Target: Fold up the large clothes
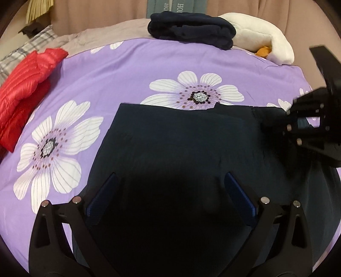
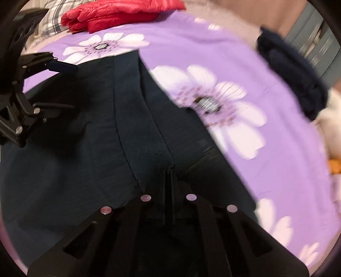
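Two grippers over dark garment spread on floral bedsheet, left gripper held wide open above it, right gripper clamped on its ribbed hem.

– What does the room look like?
– A bed fills the view, spread with a lilac cotton bedsheet printed with large white daisies. A pale pinkish-beige curtain hangs in soft folds behind it.
– Anything else?
– A grey-and-white plaid pillow lies at the far left, by a beige crumpled blanket. The light is even and soft
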Demonstrator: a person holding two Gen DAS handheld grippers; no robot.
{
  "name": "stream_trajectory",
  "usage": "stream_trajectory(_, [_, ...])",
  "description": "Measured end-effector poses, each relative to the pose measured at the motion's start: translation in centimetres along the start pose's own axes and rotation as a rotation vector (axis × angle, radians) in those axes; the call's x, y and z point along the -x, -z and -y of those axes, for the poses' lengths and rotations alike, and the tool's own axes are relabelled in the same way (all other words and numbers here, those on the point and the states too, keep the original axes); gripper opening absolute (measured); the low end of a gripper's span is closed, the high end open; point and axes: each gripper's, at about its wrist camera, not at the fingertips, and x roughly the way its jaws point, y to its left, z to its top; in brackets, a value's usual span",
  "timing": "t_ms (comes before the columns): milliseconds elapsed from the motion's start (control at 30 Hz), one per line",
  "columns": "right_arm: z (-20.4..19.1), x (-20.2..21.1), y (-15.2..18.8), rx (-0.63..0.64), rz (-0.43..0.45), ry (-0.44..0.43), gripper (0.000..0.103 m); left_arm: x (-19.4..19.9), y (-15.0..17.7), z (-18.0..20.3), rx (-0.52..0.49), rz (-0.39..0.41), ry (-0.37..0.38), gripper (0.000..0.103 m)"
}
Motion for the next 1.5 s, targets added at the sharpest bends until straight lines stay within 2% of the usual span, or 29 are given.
stream_trajectory(133, [0.4,-0.6,-0.8,-0.021,0.048,0.149,0.003,-0.6,-0.3,0.1,0.002,0.002,-0.004,0.101])
stream_trajectory(267, [1.0,-3.3,-1.0,-0.102,0.007,0.188,0.003,-1.8,-0.4,-0.2,0.011,-0.021,-0.022,0.101])
stream_trajectory(300, [1.1,-3.8,-0.9,-0.141,-0.008,0.17,0.003,-1.9,-0.3,-0.3,0.016,-0.024,-0.021,0.101])
stream_trajectory(367, [1.3,-3.5,-1.0,-0.199,0.009,0.173,0.005,-1.8,-0.1,-0.5,0.025,-0.024,-0.022,0.101])
stream_trajectory(433, [2.0,-1.8,-0.6,-0.274,0.053,0.144,0.014,-1.4,0.2,-0.6,0.028,-0.019,-0.02,0.101])
stream_trajectory(500, [2.3,-0.1,0.0,-0.34,0.093,0.143,0.046,-0.7,0.6,-0.5,0.025,-0.015,-0.014,0.101])
stream_trajectory(533, [2.2,1.0,0.6,-0.37,0.116,0.141,0.05,-0.5,0.8,-0.3,0.021,-0.014,-0.014,0.101])
stream_trajectory(633, [0.9,3.0,2.4,-0.418,0.119,0.095,0.05,0.8,1.5,0.3,-0.004,-0.007,-0.021,0.101])
stream_trajectory(800, [-1.7,3.5,5.8,-0.468,0.03,0.025,0.05,2.0,3.7,1.0,-0.039,-0.018,-0.034,0.101])
stream_trajectory(867, [-2.4,2.4,7.4,-0.473,-0.059,0.05,0.05,1.8,4.9,0.8,-0.031,-0.049,-0.041,0.101])
stream_trajectory(933, [-2.0,1.9,9.1,-0.516,-0.111,0.061,0.05,1.7,6.0,0.3,-0.015,-0.065,-0.047,0.101])
stream_trajectory(1000, [-1.3,2.6,10.4,-0.576,-0.109,0.072,0.051,2.0,6.8,-0.1,-0.003,-0.067,-0.047,0.101])
stream_trajectory(1067, [-0.6,3.6,11.8,-0.607,-0.125,0.152,0.051,2.5,7.5,-0.6,0.012,-0.061,-0.046,0.101])
stream_trajectory(1200, [0.1,5.7,14.9,-0.69,-0.101,0.181,0.05,3.7,8.5,-1.9,0.063,-0.06,-0.04,0.101])
stream_trajectory(1267, [0.1,7.0,16.0,-0.722,-0.114,0.266,0.05,4.5,8.8,-2.5,0.087,-0.061,-0.038,0.101])
stream_trajectory(1333, [0.2,8.5,17.0,-0.78,-0.102,0.301,0.05,5.3,9.2,-2.8,0.102,-0.064,-0.061,0.101])
stream_trajectory(1433, [-0.9,11.2,17.5,-0.824,-0.04,0.335,0.052,7.0,9.8,-2.5,0.113,-0.05,-0.059,0.101])
stream_trajectory(1500, [-2.8,13.0,16.9,-0.827,0.042,0.3,0.056,7.9,10.2,-1.7,0.104,-0.037,-0.057,0.101])
